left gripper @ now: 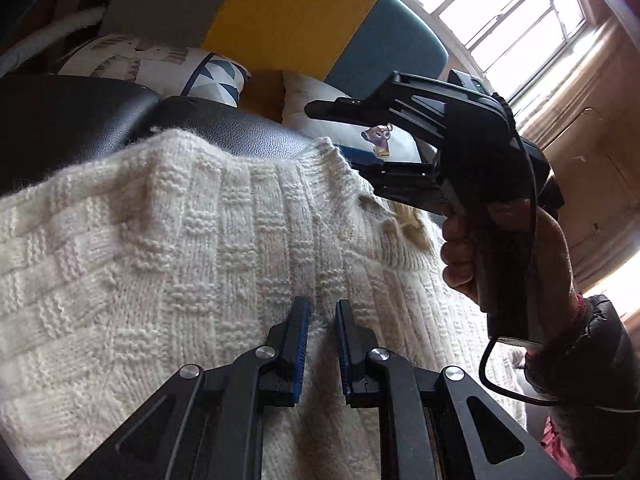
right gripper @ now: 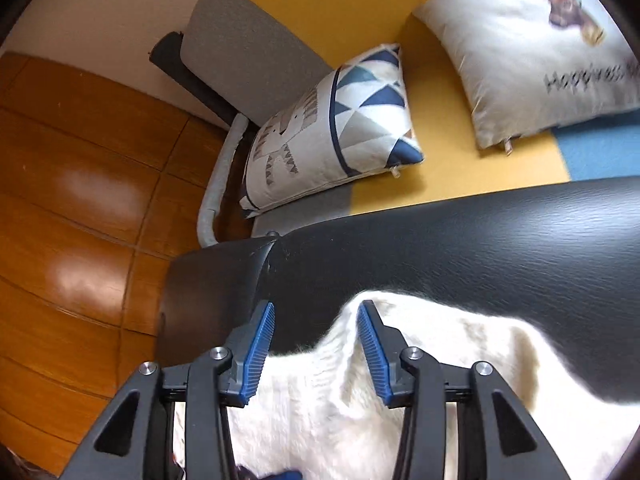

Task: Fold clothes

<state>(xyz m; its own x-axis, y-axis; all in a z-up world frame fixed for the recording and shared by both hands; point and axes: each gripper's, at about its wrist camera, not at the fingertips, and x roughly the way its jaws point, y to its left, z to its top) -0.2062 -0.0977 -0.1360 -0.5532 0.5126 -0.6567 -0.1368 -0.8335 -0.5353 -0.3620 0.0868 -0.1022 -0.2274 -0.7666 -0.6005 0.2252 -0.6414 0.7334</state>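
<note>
The white knitted sweater lies spread on a black leather seat, directly under and in front of both tongs. The left tongs are nearly closed, and a ridge of the knit seems pinched between the pads. The right tongs stand partly open over the far edge of the sweater, gripping nothing. This raised edge lies just between the right fingers, so I judge the right hand is nearer to take it.
</note>
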